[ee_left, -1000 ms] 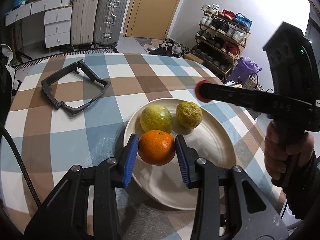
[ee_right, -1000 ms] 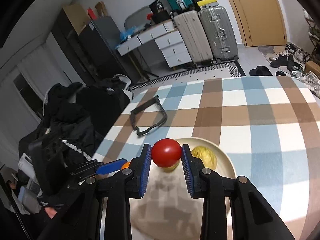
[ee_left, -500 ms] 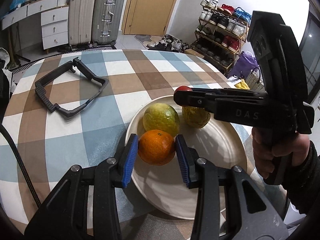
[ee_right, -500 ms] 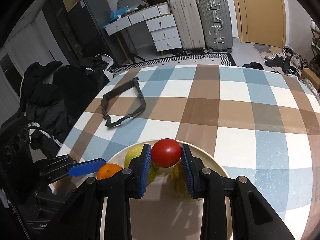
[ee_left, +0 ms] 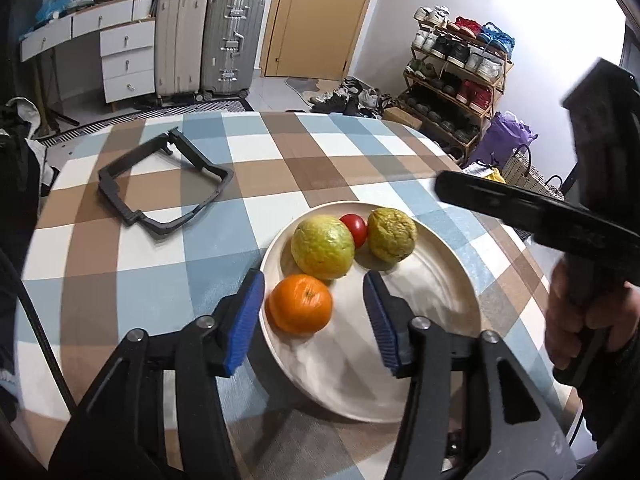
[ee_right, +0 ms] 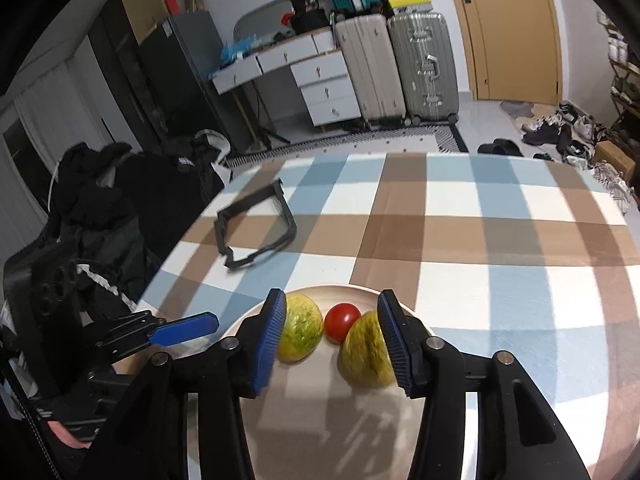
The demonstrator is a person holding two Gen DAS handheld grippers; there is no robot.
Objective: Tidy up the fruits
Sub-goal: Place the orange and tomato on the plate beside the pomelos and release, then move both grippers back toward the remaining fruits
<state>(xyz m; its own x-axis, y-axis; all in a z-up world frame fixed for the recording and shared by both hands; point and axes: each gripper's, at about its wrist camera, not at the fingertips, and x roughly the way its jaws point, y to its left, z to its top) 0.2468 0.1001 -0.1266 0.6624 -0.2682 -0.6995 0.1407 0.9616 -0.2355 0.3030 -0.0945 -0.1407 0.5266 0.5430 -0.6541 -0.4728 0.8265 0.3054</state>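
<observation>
A cream plate (ee_left: 436,280) on the checked tablecloth holds an orange (ee_left: 300,303), a yellow-green fruit (ee_left: 322,247), a wrinkled yellow fruit (ee_left: 391,234) and a red tomato (ee_left: 354,229) between the two yellow fruits. My left gripper (ee_left: 314,320) is open, its blue pads on either side of the orange without touching it. My right gripper (ee_right: 332,340) is open and empty above the plate (ee_right: 304,412); the tomato (ee_right: 342,322), the yellow-green fruit (ee_right: 300,332) and the wrinkled fruit (ee_right: 366,354) lie beyond its pads.
A black plastic frame (ee_left: 160,184) lies on the table's far left; it also shows in the right wrist view (ee_right: 256,232). The table's edge curves round close to the plate. Suitcases, drawers and a shoe rack stand beyond.
My right gripper opened and left the tomato on the plate, then drew back. My left gripper opened and let go of the orange, which rests on the plate.
</observation>
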